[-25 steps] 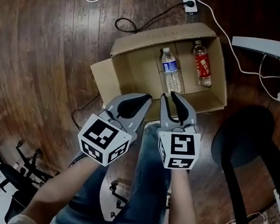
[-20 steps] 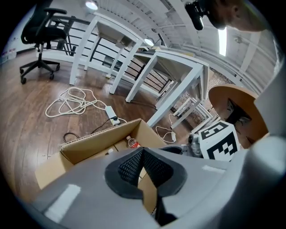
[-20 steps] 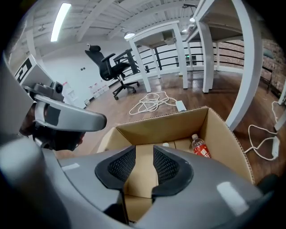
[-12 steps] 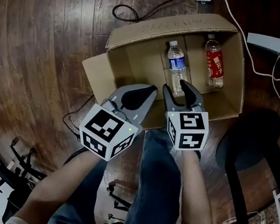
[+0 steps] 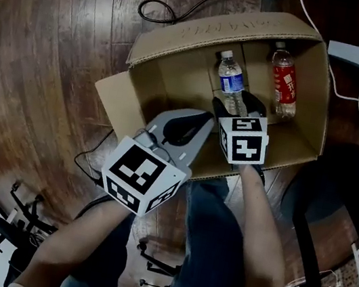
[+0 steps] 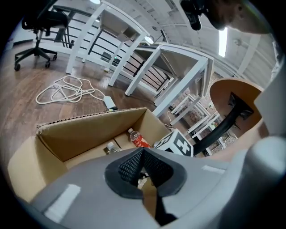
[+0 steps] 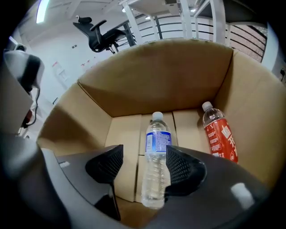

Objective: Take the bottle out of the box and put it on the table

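Hanging inside the open brown cardboard box (image 5: 184, 40), the right gripper (image 7: 143, 162) pointed steeply down over the clear plastic water bottle with a blue label (image 7: 156, 154). Its jaws had just been opening and stood spread, not pinching. The bottle's lower body lay between them, close to one pad with a clear gap at the other. That bottle lay flat mid-box on the bottom, cap toward the far wall. A red-labelled plastic bottle (image 5: 283, 87) lay beside it along the box's right wall, the two apart. The left gripper (image 6: 143, 154) hung over the box's near edge with its jaws pressed together on nothing. The box sat on a dark wooden floor (image 5: 45, 47).
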